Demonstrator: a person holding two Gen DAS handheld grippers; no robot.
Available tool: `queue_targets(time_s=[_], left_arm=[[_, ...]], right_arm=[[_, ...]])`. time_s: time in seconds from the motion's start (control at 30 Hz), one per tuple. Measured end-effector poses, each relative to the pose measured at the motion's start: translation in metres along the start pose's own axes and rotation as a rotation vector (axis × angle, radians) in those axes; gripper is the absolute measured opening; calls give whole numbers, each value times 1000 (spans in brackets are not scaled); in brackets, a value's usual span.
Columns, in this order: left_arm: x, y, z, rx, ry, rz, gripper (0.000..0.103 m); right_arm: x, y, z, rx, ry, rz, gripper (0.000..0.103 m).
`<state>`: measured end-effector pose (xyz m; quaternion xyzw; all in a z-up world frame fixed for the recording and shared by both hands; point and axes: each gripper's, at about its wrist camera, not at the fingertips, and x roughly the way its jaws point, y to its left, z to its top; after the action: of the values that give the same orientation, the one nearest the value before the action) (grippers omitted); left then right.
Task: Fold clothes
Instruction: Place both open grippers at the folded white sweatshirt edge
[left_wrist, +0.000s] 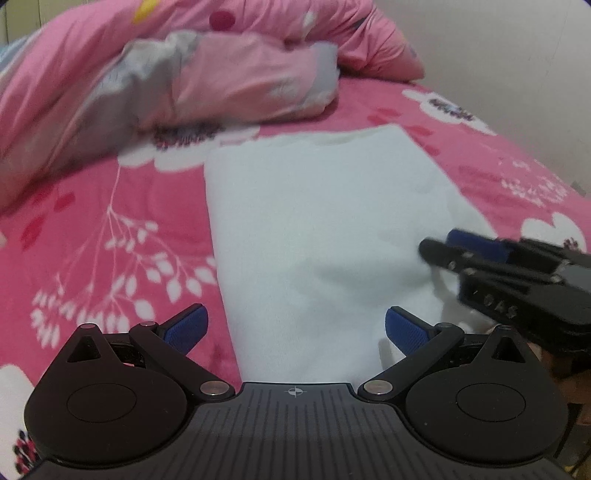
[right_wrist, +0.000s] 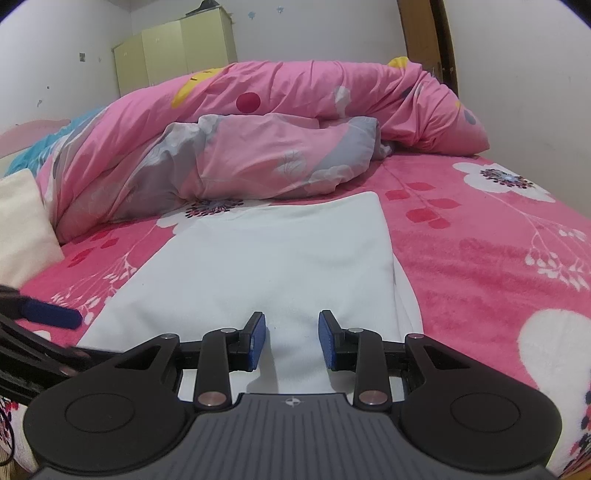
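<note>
Across the middle of both views, a pink floral fleece bedspread (right_wrist: 480, 258) carries a rumpled pink quilt (right_wrist: 295, 103) at the top and a flat, folded white cloth garment (right_wrist: 266, 258) below it. At lower centre, the left gripper (left_wrist: 295, 328) hangs spread wide over the garment's near left edge. The right gripper (right_wrist: 292, 339) is partly parted over its near end, pinching nothing.

white garment (left_wrist: 314, 221) on pink bedspread (left_wrist: 110, 221)

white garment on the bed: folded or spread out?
Folded. The white garment lies as a flat, narrow rectangle on the pink blanket, with a layered edge along its right side.
</note>
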<state>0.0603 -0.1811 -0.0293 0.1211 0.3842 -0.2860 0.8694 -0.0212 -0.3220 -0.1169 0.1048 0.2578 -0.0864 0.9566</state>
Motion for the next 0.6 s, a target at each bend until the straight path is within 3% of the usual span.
queue_targets(time_s=[0.3,0.47,0.6], left_arm=[[8,15,22,-48,-31,45,103],[36,25,17,-88,69,53,103],[40,39,13,-192,104,-7,103]], right_arm=[[0,-1,0,4,0,3,34],[0,-2,0,9,3,6,34],[1,-1,0,11,6,6,34]])
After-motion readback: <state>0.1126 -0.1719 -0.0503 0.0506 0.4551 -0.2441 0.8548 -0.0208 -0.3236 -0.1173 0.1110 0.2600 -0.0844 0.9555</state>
